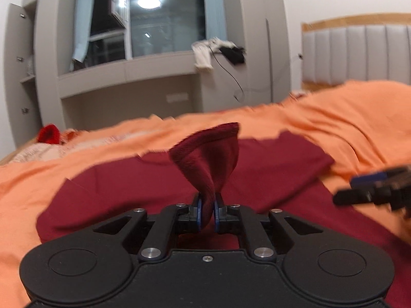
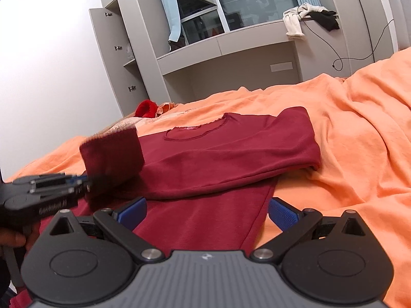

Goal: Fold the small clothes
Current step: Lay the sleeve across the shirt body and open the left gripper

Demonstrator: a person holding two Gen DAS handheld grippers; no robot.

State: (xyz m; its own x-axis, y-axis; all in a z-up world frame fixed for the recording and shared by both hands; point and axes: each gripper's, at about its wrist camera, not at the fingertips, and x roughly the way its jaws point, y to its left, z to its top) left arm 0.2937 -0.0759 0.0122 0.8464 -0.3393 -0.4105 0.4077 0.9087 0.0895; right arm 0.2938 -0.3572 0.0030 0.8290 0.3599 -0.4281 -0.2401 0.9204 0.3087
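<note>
A dark red long-sleeved shirt (image 2: 231,154) lies flat on the orange bedspread (image 2: 346,128), neckline away from me, its right sleeve folded across the body. My left gripper (image 1: 207,200) is shut on the cuff of the other sleeve (image 1: 208,154), which stands up twisted from the pads above the shirt (image 1: 269,164). In the right wrist view that left gripper (image 2: 86,182) comes in from the left with the cuff (image 2: 113,154) raised over the shirt's left side. My right gripper (image 2: 206,211) is open above the shirt's lower part, with nothing between its blue pads (image 2: 282,213); it also shows as a right gripper (image 1: 341,196) at the edge.
A bright red cloth (image 2: 146,107) lies at the bed's far left corner. Beyond the bed stand a grey desk and window ledge (image 2: 231,46) with white and black clothes (image 2: 295,23) and a hanging cable. A padded headboard (image 1: 359,51) is at the right. A hand (image 2: 10,238) holds the left gripper.
</note>
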